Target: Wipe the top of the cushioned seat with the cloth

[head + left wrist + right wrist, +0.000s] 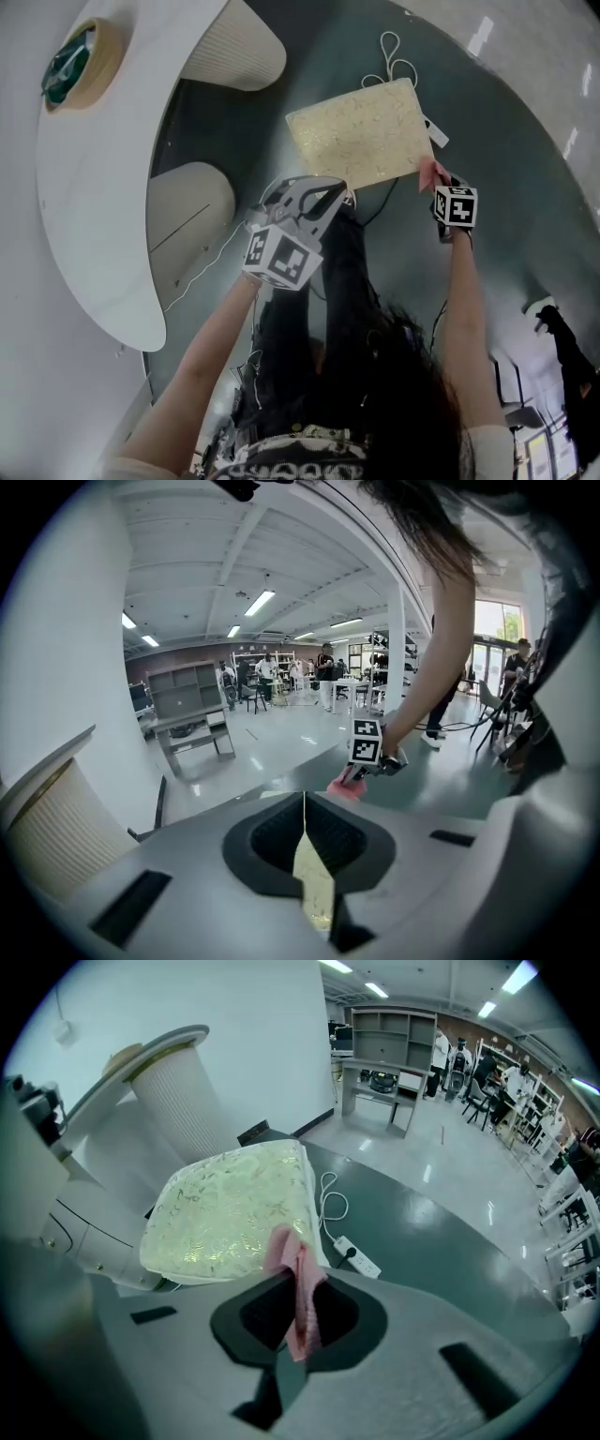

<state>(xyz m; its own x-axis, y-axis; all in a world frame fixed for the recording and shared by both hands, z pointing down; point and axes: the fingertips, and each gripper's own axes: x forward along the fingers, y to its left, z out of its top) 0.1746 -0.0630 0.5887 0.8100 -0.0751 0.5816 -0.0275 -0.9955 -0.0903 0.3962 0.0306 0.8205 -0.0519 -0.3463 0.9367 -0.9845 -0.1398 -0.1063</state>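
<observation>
The cushioned seat (361,134) is a pale yellow-green patterned pad; the right gripper view shows its top (234,1213) from close by. My right gripper (433,178) is at the cushion's right corner, shut on a pink cloth (298,1288) that hangs from its jaws (295,1307). The cloth (429,172) touches the cushion's edge. My left gripper (337,192) is at the cushion's near left corner, its jaws closed on a thin wedge of the patterned pad (311,878). From the left gripper view, the right gripper (366,766) and pink cloth (345,785) show just beyond.
A white curved tabletop (94,187) with a tape roll (80,61) lies to the left. A ribbed white column (183,1101) stands behind the seat. A power strip (356,1255) and looped cord (394,61) lie on the grey-green floor. Distant people and shelving (192,705) are visible.
</observation>
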